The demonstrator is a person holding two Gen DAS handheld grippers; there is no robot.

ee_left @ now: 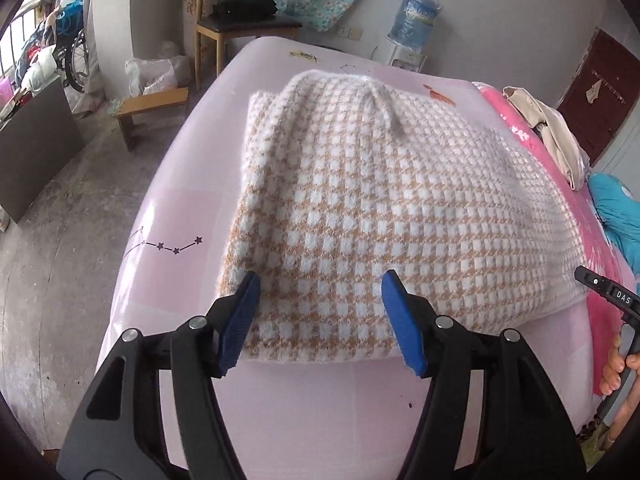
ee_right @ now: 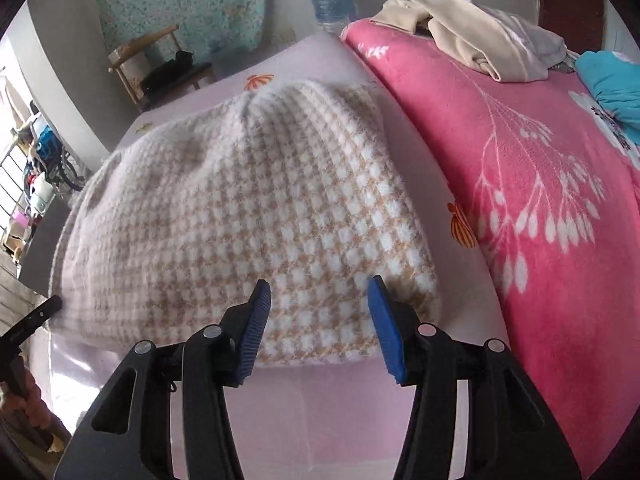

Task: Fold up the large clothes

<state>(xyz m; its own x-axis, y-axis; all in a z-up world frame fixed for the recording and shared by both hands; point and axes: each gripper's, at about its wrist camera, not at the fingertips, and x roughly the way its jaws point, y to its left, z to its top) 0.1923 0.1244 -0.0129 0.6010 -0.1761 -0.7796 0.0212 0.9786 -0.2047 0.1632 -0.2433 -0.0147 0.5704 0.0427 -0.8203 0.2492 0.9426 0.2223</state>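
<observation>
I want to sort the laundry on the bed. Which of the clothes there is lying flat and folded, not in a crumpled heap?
The tan-and-white checked fuzzy sweater, spread on the pink sheet. The beige garment and the turquoise one lie crumpled on the pink blanket.

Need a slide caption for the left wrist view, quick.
Left tool open above the near edge of a folded checked sweater on a pink bedsheet.

Left gripper (ee_left: 318,286), black frame with blue pads, jaws spread apart above the near hem of a fluffy white-and-tan checked knit sweater (ee_left: 372,208), nothing clamped. Sweater lies folded flat on a pale pink bed sheet (ee_left: 176,216) with star print. Right gripper (ee_left: 608,292) tip and hand (ee_left: 618,364) at right edge. Wooden chair (ee_left: 244,28) and blue water jug (ee_left: 416,16) behind
</observation>
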